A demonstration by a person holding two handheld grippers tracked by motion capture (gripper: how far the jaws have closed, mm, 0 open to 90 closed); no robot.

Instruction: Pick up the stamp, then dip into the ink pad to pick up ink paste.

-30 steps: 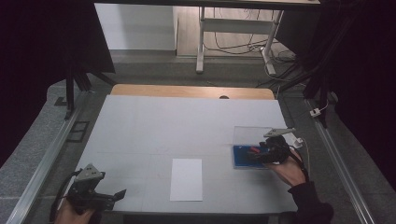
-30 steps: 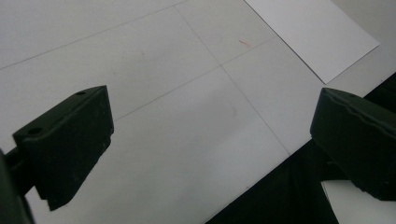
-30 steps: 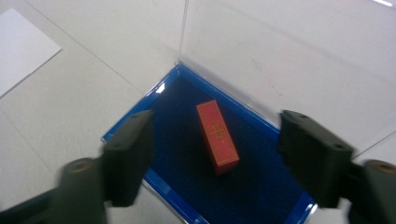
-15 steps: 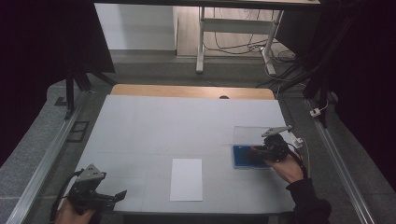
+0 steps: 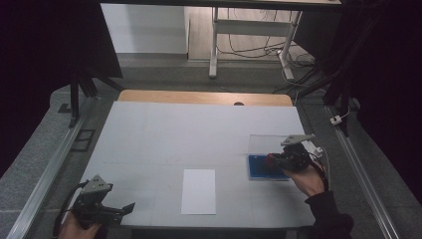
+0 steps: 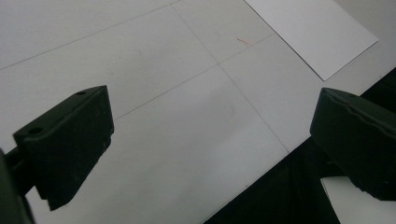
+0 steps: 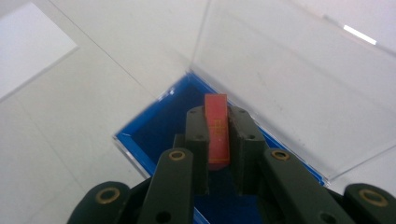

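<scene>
- Since a second earlier, the right claw (image 7: 218, 140) had just been closing, and it clamped a red card (image 7: 217, 133) over the blue case (image 5: 263, 168) at four o'clock on the counter (image 5: 199, 134).
- Left claw (image 5: 130, 206) hung open at seven o'clock, unmoved.
- White paper (image 5: 199, 191) lay at six o'clock.

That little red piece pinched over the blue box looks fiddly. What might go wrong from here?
The right gripper, whose jaws have just been closing, holds the thin red card edge-on by a narrow strip, so it might twist or slip back into the blue box. The clear lid stands open right beside the jaws; lifting carelessly may knock it or drag the light box across the table. The left gripper hangs open far off, so nothing steadies the box.
</scene>
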